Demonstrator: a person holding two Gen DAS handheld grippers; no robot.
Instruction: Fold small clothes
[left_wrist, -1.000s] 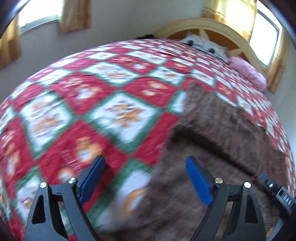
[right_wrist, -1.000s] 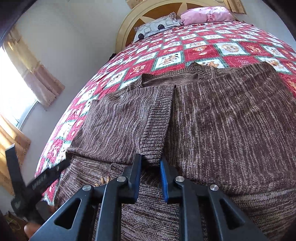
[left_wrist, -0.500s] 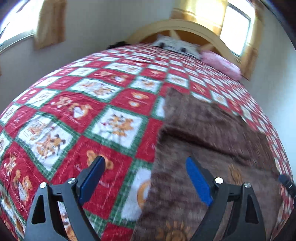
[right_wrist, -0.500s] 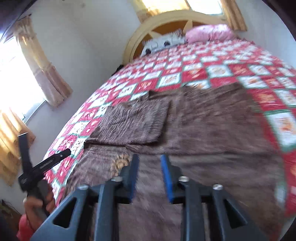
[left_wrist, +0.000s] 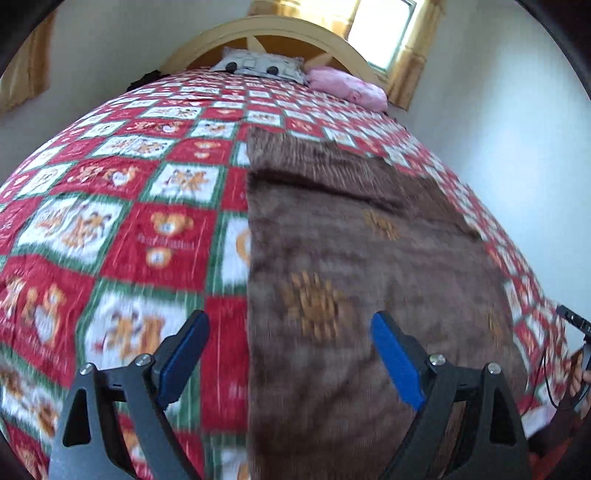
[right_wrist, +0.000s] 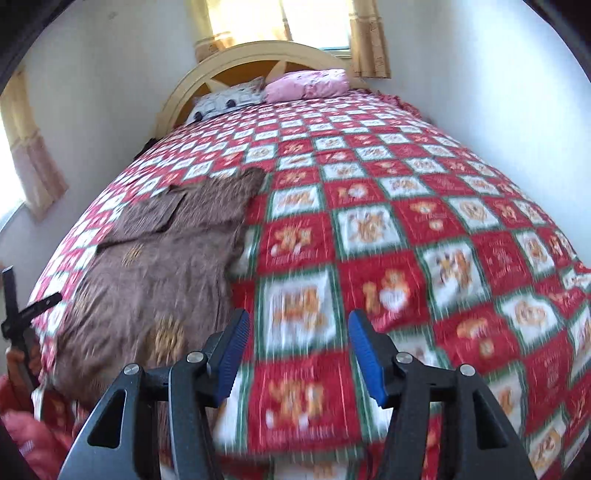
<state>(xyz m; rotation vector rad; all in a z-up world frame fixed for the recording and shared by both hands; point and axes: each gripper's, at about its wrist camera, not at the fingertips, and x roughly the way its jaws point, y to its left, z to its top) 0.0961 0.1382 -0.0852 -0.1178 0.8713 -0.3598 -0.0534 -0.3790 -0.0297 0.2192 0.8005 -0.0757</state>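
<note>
A brown knit sweater (left_wrist: 354, 258) with orange motifs lies flat on the red, white and green checked bedspread (left_wrist: 122, 221), one sleeve folded across its upper part. My left gripper (left_wrist: 291, 354) is open and empty, above the sweater's left edge near the hem. In the right wrist view the sweater (right_wrist: 166, 266) lies to the left. My right gripper (right_wrist: 295, 354) is open and empty, above the bedspread (right_wrist: 406, 229) just right of the sweater. Both views are motion-blurred.
A grey patterned pillow (right_wrist: 229, 99) and a pink pillow (right_wrist: 306, 83) lie against the curved wooden headboard (right_wrist: 236, 62). White walls run close along both sides of the bed. Curtained windows stand behind the headboard and at the left.
My right gripper let go of the folded sleeve cuff, opened, and swung right off the sweater. My left gripper stayed open and pulled back toward the hem.
</note>
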